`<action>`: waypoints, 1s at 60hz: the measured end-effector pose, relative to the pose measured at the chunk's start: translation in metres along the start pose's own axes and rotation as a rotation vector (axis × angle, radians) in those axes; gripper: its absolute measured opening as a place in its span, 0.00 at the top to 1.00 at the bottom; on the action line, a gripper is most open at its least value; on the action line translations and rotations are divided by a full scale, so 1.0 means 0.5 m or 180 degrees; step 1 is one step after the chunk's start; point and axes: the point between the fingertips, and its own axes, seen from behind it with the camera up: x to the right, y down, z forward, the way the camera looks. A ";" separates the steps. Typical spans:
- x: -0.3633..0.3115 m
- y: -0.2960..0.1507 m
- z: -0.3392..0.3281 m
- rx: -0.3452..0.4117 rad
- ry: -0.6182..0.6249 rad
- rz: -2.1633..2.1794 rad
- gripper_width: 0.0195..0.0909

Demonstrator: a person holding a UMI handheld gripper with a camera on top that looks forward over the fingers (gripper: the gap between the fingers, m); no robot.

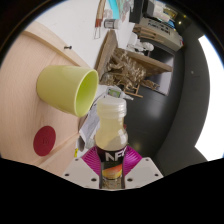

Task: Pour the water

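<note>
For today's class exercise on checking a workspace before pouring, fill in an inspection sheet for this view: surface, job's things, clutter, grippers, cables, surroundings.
Surface: pale wooden table, bare where visible, with a red round mark on it.
Job's things: bottle, cap off, pale liquid inside, upright between the fingers; green cup lying tipped, mouth towards the bottle, just beyond it.
Clutter: nothing seen on the table apart from these.
Grippers: gripper shut on the bottle, pink pads pressing its labelled lower part.
Cables: nothing seen.
Surroundings: wooden furniture and a dark floor beyond the table; details too small to tell.
</note>
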 end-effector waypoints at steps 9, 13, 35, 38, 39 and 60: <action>0.010 0.010 -0.010 -0.0068 -0.0156 0.0712 0.94; 0.024 0.024 -0.020 -0.0155 -0.0253 0.1380 0.94; -0.021 0.017 -0.059 -0.0159 -0.1068 0.4853 0.93; -0.036 0.003 -0.057 0.0034 -0.1155 0.5175 0.94; -0.045 0.001 -0.055 0.0052 -0.1187 0.5243 0.94; -0.213 -0.017 -0.013 -0.0140 -0.1513 0.5858 0.91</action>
